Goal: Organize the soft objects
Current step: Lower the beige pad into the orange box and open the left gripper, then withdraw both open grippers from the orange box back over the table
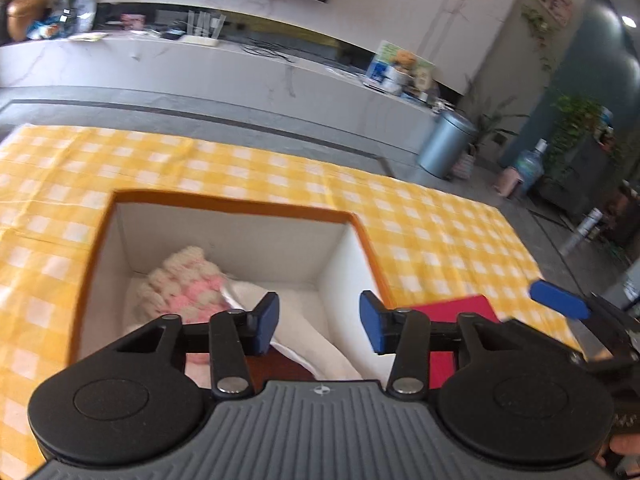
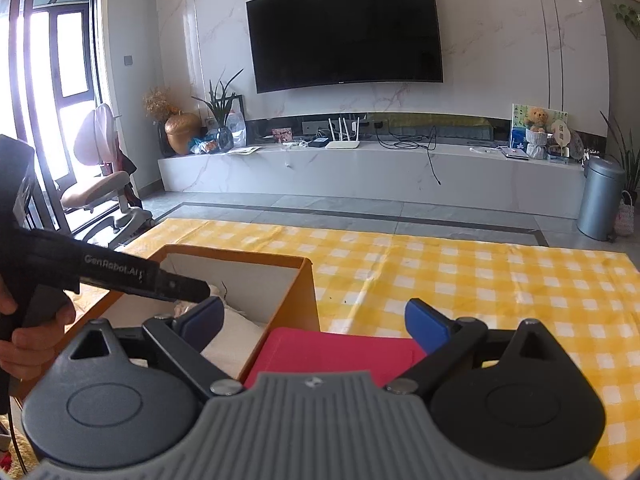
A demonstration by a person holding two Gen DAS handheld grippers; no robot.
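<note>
An orange box (image 1: 236, 200) with white inner walls stands on the yellow-checked cloth (image 1: 420, 216). Inside it lie a pink and cream knitted piece (image 1: 188, 284) and a white towel (image 1: 296, 320). My left gripper (image 1: 319, 322) hangs open over the box, above the towel, its pads pressing on nothing. A flat red object (image 2: 340, 348) lies against the box's right side (image 2: 308, 300). My right gripper (image 2: 316, 322) is wide open just above this red object, and holds nothing. The towel (image 2: 236, 332) also shows past the box wall in the right wrist view.
A hand (image 2: 36, 336) holds the left gripper's handle at the left edge. Beyond the cloth (image 2: 480, 280) are grey floor tiles, a white TV bench (image 2: 360, 168), a grey bin (image 2: 600, 200) on the right and an office chair (image 2: 96, 188) on the left.
</note>
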